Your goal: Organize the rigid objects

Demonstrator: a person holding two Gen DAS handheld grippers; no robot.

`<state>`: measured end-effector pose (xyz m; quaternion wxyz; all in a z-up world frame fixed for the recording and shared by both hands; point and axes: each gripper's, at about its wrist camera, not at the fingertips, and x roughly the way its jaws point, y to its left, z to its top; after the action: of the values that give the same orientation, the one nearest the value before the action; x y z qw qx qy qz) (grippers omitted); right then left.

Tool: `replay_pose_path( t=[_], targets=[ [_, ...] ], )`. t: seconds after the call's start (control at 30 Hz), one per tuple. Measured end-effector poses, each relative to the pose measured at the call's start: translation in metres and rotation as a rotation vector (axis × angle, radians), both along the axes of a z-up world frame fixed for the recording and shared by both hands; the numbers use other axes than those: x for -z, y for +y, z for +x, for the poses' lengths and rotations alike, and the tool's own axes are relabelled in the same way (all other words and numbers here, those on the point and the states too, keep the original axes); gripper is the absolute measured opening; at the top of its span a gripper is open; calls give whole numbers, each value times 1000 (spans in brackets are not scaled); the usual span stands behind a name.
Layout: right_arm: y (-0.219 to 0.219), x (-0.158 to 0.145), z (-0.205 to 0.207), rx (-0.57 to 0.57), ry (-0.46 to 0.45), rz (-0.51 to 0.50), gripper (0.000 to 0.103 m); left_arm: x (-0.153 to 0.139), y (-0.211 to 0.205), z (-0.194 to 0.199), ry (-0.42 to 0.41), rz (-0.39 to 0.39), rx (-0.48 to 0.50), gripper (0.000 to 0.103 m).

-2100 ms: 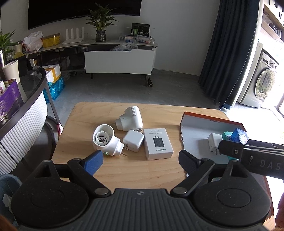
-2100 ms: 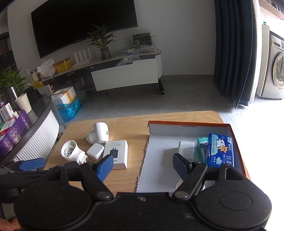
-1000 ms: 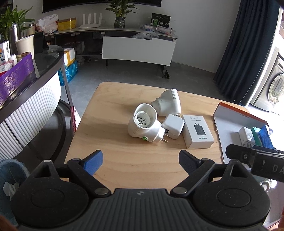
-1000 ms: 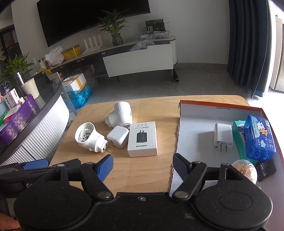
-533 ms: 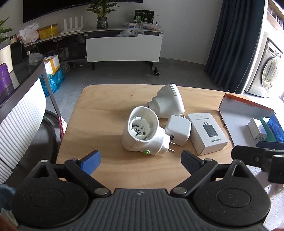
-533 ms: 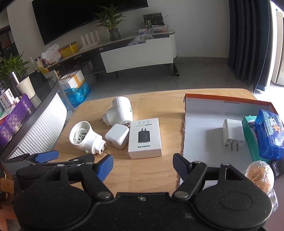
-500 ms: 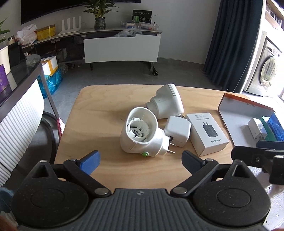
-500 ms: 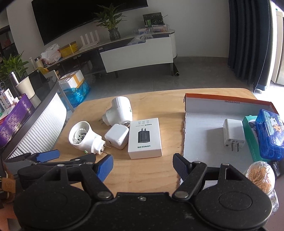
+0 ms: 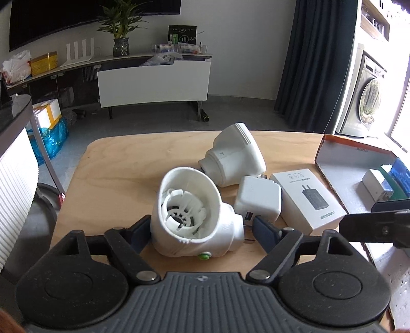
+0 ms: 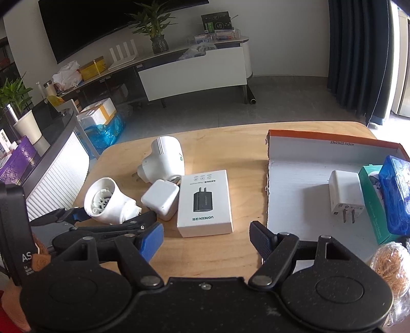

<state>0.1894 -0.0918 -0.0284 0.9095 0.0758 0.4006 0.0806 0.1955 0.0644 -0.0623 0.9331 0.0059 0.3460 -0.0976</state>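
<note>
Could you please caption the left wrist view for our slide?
Left claw straddles the round adapter on the table, beside the charger box.

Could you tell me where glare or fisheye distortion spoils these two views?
Left wrist view: daylight blows out the right edge beside the washing machine, and the round white adapter looms large between the left gripper fingers. Right wrist view: the TV edge bows; the cardboard tray stays readable.

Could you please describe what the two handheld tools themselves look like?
Both match: matte black, speckled bodies with a ribbed grey centre plate, two round discs and silver pivot screws. On the right tool, one finger carries a ribbed dark pad, the other a blue pad. The left tool shows white lettering in the right wrist view.
</note>
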Motion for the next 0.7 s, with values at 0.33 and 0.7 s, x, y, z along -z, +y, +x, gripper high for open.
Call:
replay_pose_path(
  t=[0.33, 0.7],
  targets=[
    [11, 11, 19, -7, 22, -8, 88, -15, 2, -10, 0, 23, -70, 84],
    [18, 30, 62, -28, 92, -58, 88, -27, 12, -19, -1, -13, -135, 85]
  ],
)
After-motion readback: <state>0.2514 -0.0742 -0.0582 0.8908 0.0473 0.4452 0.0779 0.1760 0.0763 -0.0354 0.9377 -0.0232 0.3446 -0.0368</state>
